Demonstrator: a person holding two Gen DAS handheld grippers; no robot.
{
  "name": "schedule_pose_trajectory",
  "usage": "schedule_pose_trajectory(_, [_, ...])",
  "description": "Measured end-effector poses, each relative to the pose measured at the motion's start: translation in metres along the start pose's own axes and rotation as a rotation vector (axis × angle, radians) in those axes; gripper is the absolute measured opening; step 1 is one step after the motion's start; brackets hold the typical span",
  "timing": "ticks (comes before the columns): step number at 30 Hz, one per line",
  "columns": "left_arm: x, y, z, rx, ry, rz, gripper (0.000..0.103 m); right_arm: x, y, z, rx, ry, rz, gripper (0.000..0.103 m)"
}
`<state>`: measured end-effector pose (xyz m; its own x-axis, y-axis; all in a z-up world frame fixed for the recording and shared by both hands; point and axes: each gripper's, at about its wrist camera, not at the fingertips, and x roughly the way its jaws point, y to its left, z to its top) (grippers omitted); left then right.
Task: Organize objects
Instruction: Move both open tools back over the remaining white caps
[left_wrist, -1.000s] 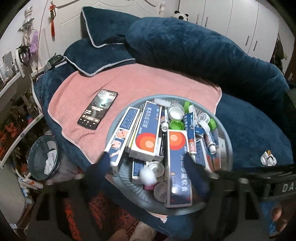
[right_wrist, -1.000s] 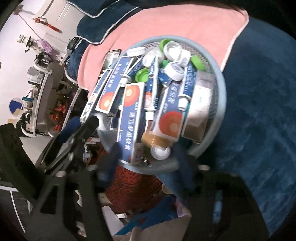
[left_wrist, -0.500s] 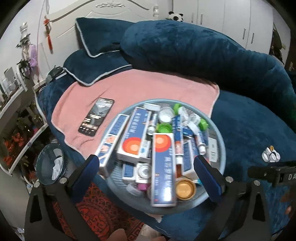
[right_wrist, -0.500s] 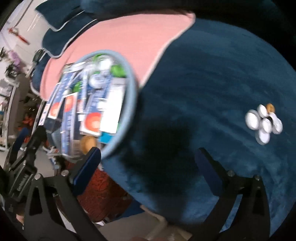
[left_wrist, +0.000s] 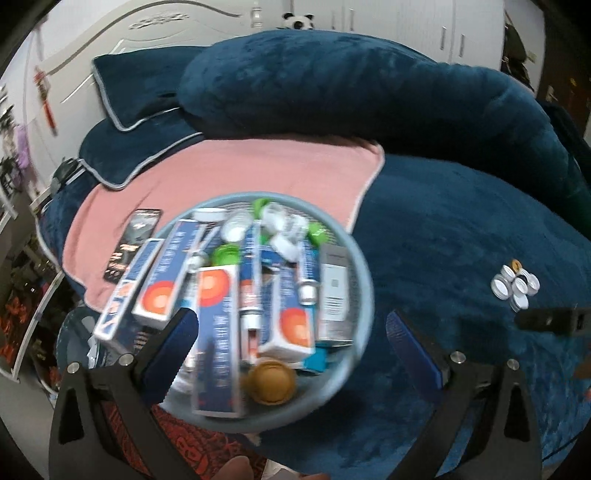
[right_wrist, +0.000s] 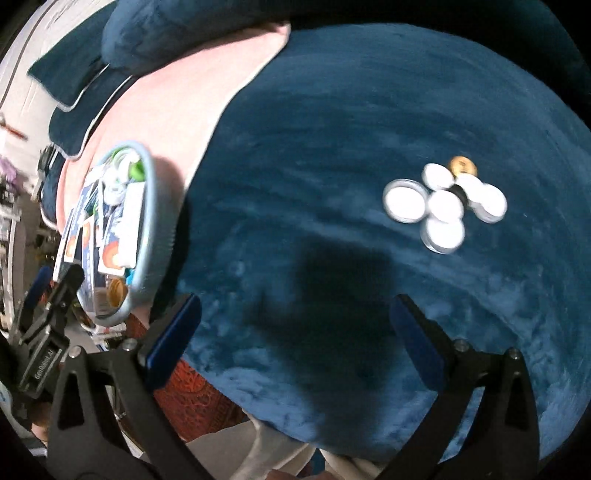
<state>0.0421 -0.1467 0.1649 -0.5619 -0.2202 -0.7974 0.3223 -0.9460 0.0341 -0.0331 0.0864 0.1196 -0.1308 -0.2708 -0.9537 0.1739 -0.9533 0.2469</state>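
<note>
1. Basket (left_wrist: 364, 291) sits at the near edge of the bed, half on the pink towel (left_wrist: 258, 170), crammed with boxes, tubes and lids; gold cap (left_wrist: 271, 382) lies at the basket's near rim.
2. Cluster of white caps (right_wrist: 443, 206) with one gold one lies on the blue blanket (right_wrist: 332, 147), well apart from the basket, off to its right.
3. Left gripper (left_wrist: 291, 343) hangs over the basket's near rim, jaws spread wide, holding nothing.
4. Right gripper (right_wrist: 295, 332) hovers over bare blanket between basket and cluster, jaws wide apart too, empty.
5. Likely step: fetch one cap from the cluster for the basket. Best to pick an outer cap, not the middle one.
6. Approach straight down, fingers straddling the cap's rim, then close gently.
7. Risk: soft blanket gives way, cap tips or slides. Neighbours touch, so may get nudged.
8. Frames blurred; cap overlaps hard to tell.
</note>
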Motion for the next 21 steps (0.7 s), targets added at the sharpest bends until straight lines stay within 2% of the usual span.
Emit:
schedule_pose_trajectory(10, [0.013, -0.063, 0.011, 0.086, 0.02, -0.103, 0.102, -0.031, -0.109, 0.006, 0.291, -0.074, 0.019, 0.103])
schedule_pose_trajectory(13, [0.021, -0.09, 0.016, 0.137, 0.024, -0.143, 0.102, -0.029, -0.126, 0.008, 0.32, -0.07, -0.001, 0.103])
schedule_pose_trajectory(18, [0.048, -0.15, 0.016, 0.268, 0.034, -0.207, 0.102, -0.016, -0.151, 0.01, 0.32, -0.035, -0.082, 0.103])
schedule_pose_trajectory(21, [0.069, -0.182, 0.014, 0.326, 0.075, -0.258, 0.102, -0.016, -0.158, 0.015, 0.373, -0.052, -0.033, 0.103])
